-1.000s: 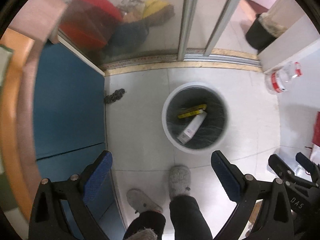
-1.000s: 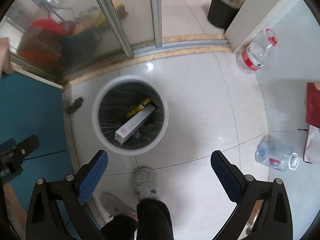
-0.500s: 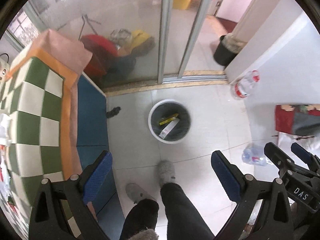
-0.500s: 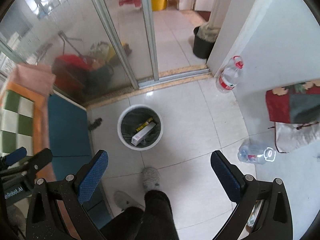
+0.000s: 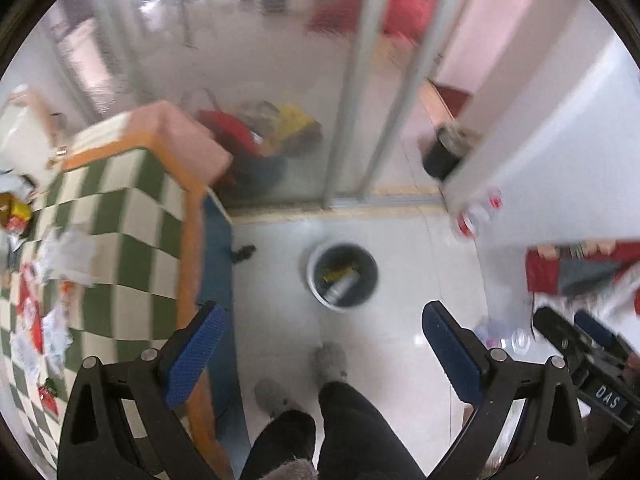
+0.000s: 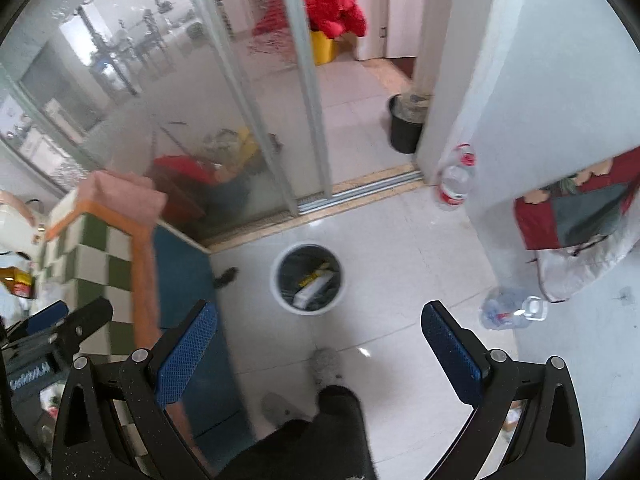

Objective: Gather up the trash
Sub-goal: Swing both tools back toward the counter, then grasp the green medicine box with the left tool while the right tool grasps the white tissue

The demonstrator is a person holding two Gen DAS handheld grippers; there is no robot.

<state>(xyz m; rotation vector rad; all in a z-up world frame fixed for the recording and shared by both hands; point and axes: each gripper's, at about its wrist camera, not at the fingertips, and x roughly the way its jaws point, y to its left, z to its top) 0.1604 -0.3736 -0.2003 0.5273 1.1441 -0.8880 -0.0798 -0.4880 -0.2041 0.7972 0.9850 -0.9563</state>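
A white trash bin (image 5: 342, 276) with a dark liner stands on the tiled floor far below; it holds a white box (image 6: 314, 288) and a yellow wrapper (image 6: 316, 274). The bin also shows in the right wrist view (image 6: 307, 279). My left gripper (image 5: 324, 354) is open and empty, high above the floor. My right gripper (image 6: 320, 354) is open and empty too. Several wrappers and crumpled papers (image 5: 64, 256) lie on the green-and-white checked tablecloth (image 5: 132, 216) at the left.
The person's legs and grey slippers (image 5: 330, 364) stand below the grippers. Plastic bottles lie on the floor (image 6: 512, 308) and stand by the wall (image 6: 454, 180). A glass sliding door (image 6: 240, 128) is behind, with a black bin (image 6: 406, 128) past it. A red cloth bag (image 6: 576, 208) hangs at right.
Both grippers have risen well above the bin, which now looks much smaller. The table with its checked cloth and litter has come into view at the left. Both stay open.
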